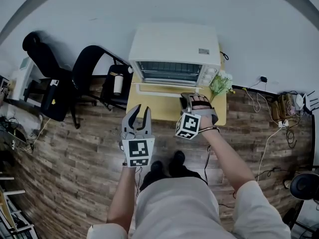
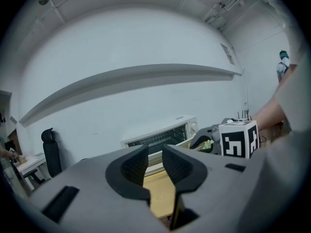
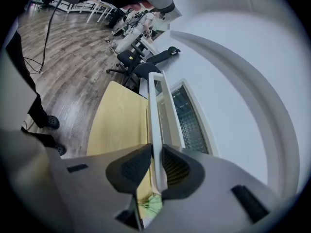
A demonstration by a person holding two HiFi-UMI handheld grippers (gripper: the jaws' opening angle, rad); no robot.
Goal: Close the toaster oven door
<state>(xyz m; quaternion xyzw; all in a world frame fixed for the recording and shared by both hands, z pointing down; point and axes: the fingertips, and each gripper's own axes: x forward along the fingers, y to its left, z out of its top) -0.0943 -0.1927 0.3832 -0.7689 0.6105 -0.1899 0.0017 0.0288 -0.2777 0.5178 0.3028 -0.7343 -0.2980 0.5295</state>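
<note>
A white toaster oven (image 1: 174, 46) stands at the back of a small yellow table (image 1: 154, 109). Its glass door hangs open, and the white handle bar (image 1: 164, 89) runs along the door's front edge. My right gripper (image 1: 192, 97) is at the right end of that bar. In the right gripper view the handle (image 3: 154, 110) runs between the two pads, and the right gripper (image 3: 156, 166) is shut on it. My left gripper (image 1: 137, 114) hovers in front of the table's left part, open and holding nothing. From the left gripper (image 2: 154, 161) I look at the oven (image 2: 160, 135).
Two black office chairs (image 1: 60, 78) stand left of the table. A green plant (image 1: 221, 82) sits at the table's right rear corner. Cables and a power strip (image 1: 279, 113) lie on the wood floor to the right. The person's feet (image 1: 167, 163) are just before the table.
</note>
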